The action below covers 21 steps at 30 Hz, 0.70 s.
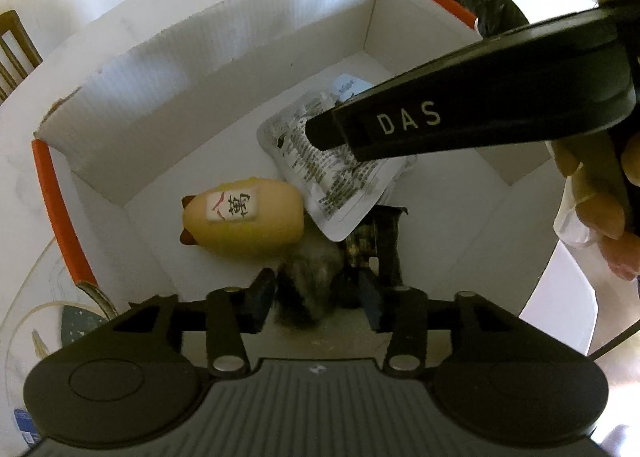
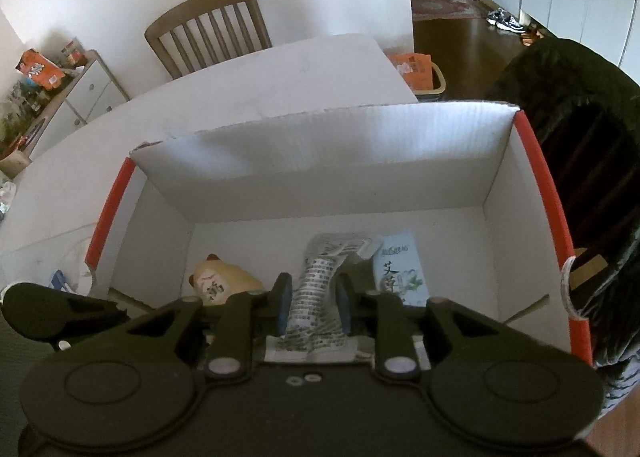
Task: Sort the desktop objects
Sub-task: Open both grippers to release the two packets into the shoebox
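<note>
Left wrist view: your left gripper (image 1: 316, 303) is clamped on a dark fuzzy object (image 1: 314, 277) low inside the white box (image 1: 224, 57), beside the yellow cat figurine (image 1: 244, 215). Right wrist view: your right gripper (image 2: 312, 305) is clamped on the printed foil packet (image 2: 316, 289) over the box floor, figurine left, teal sachet (image 2: 400, 273) right; box sits on the bench (image 2: 280, 77).

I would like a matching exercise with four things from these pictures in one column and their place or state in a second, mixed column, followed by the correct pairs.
Things:
1. yellow cat-shaped figurine
2. silver printed foil packet
3. pale blue herb sachet
4. dark fuzzy object

Places or states:
A. between the left gripper's fingers
B. lying on the box floor, left part
C. between the right gripper's fingers
D. flat on the box floor, right of the packet

Pairs: 1-B, 2-C, 3-D, 4-A
</note>
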{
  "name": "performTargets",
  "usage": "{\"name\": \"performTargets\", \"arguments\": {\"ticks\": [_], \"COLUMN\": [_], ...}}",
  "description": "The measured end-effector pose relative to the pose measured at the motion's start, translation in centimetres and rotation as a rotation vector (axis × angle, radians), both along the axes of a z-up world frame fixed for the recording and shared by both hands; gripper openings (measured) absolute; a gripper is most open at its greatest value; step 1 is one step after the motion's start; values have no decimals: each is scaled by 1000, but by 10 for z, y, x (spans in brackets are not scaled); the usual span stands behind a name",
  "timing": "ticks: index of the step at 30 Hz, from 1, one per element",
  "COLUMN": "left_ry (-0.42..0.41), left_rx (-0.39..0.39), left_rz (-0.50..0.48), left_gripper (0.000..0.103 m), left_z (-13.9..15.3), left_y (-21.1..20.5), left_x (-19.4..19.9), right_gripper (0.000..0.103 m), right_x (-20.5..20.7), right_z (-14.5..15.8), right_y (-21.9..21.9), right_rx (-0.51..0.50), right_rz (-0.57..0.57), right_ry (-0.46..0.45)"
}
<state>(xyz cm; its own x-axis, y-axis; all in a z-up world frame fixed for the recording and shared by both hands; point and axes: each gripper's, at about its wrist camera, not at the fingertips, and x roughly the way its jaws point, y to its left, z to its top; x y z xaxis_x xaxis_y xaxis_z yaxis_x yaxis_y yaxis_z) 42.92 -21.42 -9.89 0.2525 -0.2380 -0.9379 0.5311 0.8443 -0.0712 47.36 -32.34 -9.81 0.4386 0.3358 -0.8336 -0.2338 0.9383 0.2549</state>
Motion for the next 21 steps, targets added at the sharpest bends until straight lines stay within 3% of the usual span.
{"name": "performTargets", "arguments": {"ticks": [5,21], "left_ry": [-17,-125], "left_rx": [-41,-223], "left_rz": [21,131], "left_gripper": [55,55], "left_z": [11,47], "left_y": [4,22], "left_x": [-2,-34], "right_gripper": [31,35], "right_x": [-3,-28], "right_z": [6,34], "right_y": [-6,-8], "right_rx": [14,49], "right_rz": [3,42], "right_ry": [-7,-43]}}
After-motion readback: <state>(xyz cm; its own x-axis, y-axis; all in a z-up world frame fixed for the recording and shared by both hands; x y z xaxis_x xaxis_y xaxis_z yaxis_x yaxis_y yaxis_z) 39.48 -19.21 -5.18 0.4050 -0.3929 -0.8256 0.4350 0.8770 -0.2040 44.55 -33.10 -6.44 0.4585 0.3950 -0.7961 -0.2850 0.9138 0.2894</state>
